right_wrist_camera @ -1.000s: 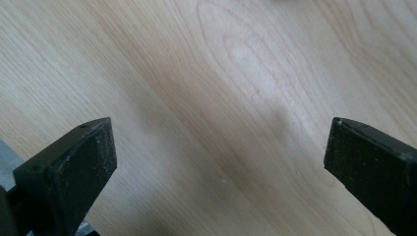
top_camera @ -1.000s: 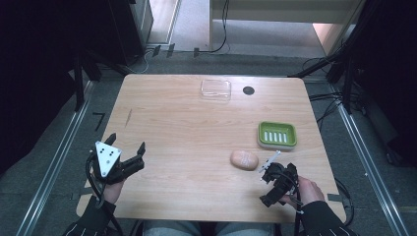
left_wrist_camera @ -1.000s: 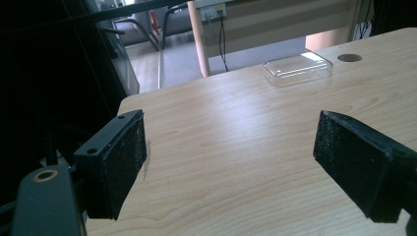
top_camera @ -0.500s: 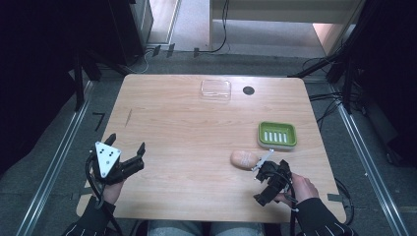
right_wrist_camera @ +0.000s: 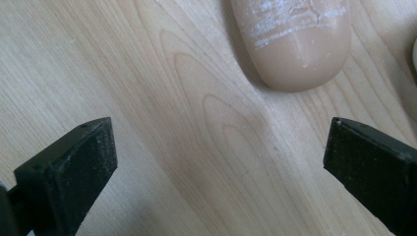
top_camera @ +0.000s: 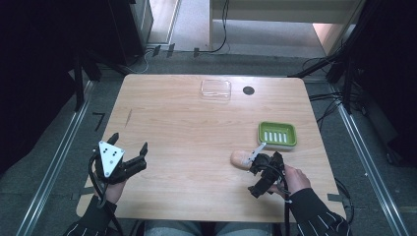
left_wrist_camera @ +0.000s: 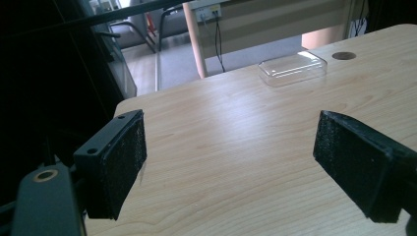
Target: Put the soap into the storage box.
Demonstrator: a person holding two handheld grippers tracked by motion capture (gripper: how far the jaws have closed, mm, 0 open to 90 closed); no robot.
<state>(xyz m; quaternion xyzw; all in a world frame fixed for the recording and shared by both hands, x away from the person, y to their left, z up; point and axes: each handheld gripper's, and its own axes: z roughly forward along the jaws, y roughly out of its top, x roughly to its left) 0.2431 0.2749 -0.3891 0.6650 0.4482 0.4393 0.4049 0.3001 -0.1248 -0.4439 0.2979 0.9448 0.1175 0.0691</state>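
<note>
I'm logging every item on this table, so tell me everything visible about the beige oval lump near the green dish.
The beige lump is a smooth, rounded oval, soap-like, with whitish scuffed streaks on top. It lies flat on the wooden table, near the green slotted dish but apart from it. The right gripper hangs close over it, fingers wide open; no contact is visible.

Right tool (top_camera: 259, 166) moved forward-left, now just beside soap bar (top_camera: 241, 157), jaws wide.
</note>
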